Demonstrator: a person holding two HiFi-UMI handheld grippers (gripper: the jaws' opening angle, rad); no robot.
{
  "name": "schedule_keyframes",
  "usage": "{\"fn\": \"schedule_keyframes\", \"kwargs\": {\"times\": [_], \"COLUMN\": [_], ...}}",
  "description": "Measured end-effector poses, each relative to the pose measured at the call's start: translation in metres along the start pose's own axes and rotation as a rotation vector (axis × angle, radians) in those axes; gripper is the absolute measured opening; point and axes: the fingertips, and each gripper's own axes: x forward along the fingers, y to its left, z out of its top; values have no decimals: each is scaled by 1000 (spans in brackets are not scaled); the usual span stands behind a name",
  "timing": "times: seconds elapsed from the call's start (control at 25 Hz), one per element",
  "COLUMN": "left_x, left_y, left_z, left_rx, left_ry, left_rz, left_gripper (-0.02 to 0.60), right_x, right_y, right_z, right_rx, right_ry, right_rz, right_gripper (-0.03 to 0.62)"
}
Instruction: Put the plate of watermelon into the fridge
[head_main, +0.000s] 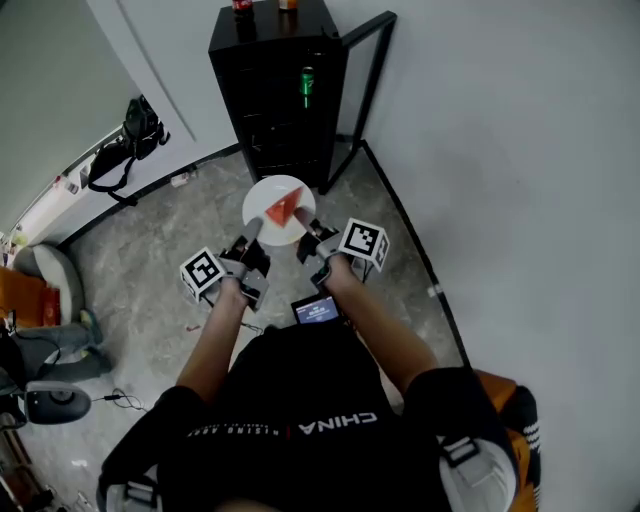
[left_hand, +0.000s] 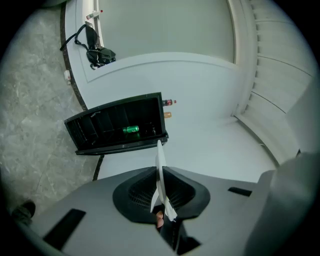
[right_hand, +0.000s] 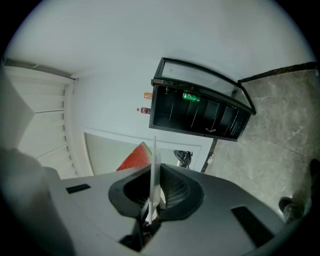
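Observation:
A white plate carrying a red watermelon wedge is held level in front of a small black fridge. The fridge's glass door stands open to the right. My left gripper is shut on the plate's near left rim, and my right gripper is shut on its near right rim. In the left gripper view the plate shows edge-on between the jaws of that gripper. In the right gripper view the plate also shows edge-on in the gripper, with the watermelon beside it.
A green can lies on a fridge shelf, and bottles stand on top. White walls meet behind the fridge. A black bag hangs at the left wall. Grey seats and cables lie on the marble floor at far left.

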Motion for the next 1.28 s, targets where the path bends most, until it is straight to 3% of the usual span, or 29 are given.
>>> {"fn": "schedule_keyframes", "kwargs": {"times": [0.68,1.08,1.28], "left_x": [1,23,45], "left_y": [5,19,24], "left_z": [-17,-23,-33], "left_rx": [34,-63,-39], "left_ry": [44,-38,-68], "left_rz": [19,26,28], "left_gripper": [44,37,35], "right_x": [-10,-9,-12], "right_y": [-11,-26,-36], "right_z": [-4,17,38], "right_rx": [40,54,63], "right_ry": [-1,28,54], "right_rz": [2,24,39], "right_gripper": [35,35,35]}}
